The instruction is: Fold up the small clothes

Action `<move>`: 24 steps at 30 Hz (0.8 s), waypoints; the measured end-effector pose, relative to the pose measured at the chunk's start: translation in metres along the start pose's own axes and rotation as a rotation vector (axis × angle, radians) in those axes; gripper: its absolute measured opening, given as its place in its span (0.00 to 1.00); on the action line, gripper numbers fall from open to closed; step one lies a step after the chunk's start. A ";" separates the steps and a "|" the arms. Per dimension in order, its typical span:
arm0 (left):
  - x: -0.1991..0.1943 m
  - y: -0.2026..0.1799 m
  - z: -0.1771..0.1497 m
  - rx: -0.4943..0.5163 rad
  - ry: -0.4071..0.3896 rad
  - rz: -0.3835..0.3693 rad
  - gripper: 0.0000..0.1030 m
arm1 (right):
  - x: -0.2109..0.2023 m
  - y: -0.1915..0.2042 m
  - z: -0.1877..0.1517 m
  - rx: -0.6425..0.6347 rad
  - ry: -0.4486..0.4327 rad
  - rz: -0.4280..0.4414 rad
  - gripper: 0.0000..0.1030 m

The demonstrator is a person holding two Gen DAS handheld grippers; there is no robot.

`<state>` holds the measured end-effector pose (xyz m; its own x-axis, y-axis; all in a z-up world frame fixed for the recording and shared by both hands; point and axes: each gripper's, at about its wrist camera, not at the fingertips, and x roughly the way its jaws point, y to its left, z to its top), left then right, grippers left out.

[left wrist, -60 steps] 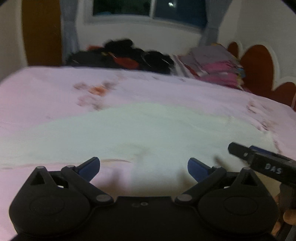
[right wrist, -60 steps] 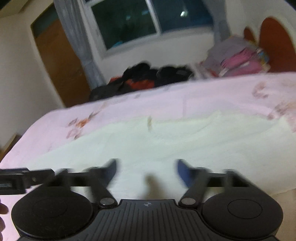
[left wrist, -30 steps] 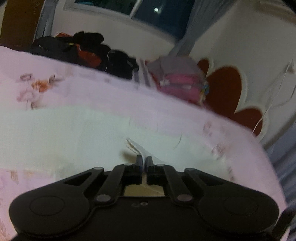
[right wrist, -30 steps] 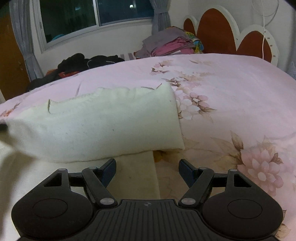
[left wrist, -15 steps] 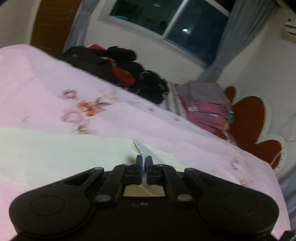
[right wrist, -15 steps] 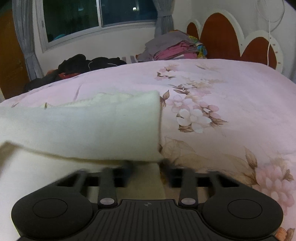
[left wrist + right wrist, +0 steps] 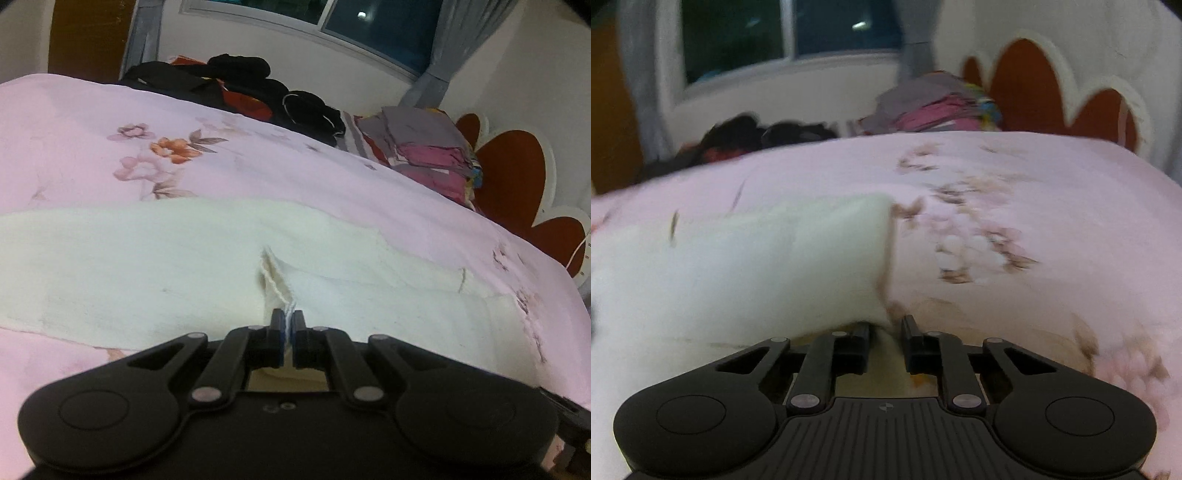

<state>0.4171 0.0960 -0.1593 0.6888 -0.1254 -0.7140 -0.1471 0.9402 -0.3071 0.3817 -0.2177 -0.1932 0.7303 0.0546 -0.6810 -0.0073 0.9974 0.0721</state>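
Note:
A cream-white cloth (image 7: 155, 266) lies spread on the pink floral bedspread (image 7: 92, 147). My left gripper (image 7: 287, 326) is shut on a pinched edge of the cloth, which rises in a small ridge between the fingers. In the right wrist view the same cloth (image 7: 738, 266) shows with a folded layer on top, its right edge near the middle. My right gripper (image 7: 885, 334) is nearly shut, with the cloth's near corner between its fingers. The view is blurred by motion.
A pile of dark clothes (image 7: 236, 85) lies at the far edge of the bed. A stack of folded pink and grey clothes (image 7: 424, 147) sits by the red and white headboard (image 7: 517, 177). A window (image 7: 369, 26) and curtains are behind.
My left gripper stays shut on the cloth edge and has carried it across. My right gripper has gone from open to closing on the cloth's near corner.

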 end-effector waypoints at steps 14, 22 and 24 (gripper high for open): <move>0.005 0.001 -0.006 0.000 0.027 0.026 0.04 | 0.000 -0.051 -0.004 0.321 0.004 0.032 0.11; 0.001 0.017 -0.011 -0.013 0.046 0.047 0.09 | -0.012 -0.067 -0.006 0.380 0.061 0.071 0.26; -0.007 0.019 -0.010 -0.004 0.015 0.083 0.16 | -0.026 -0.069 -0.007 0.328 0.058 0.044 0.36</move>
<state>0.4024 0.1116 -0.1659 0.6633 -0.0517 -0.7465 -0.2060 0.9465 -0.2486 0.3582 -0.2874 -0.1860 0.6939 0.1097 -0.7116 0.1886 0.9262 0.3266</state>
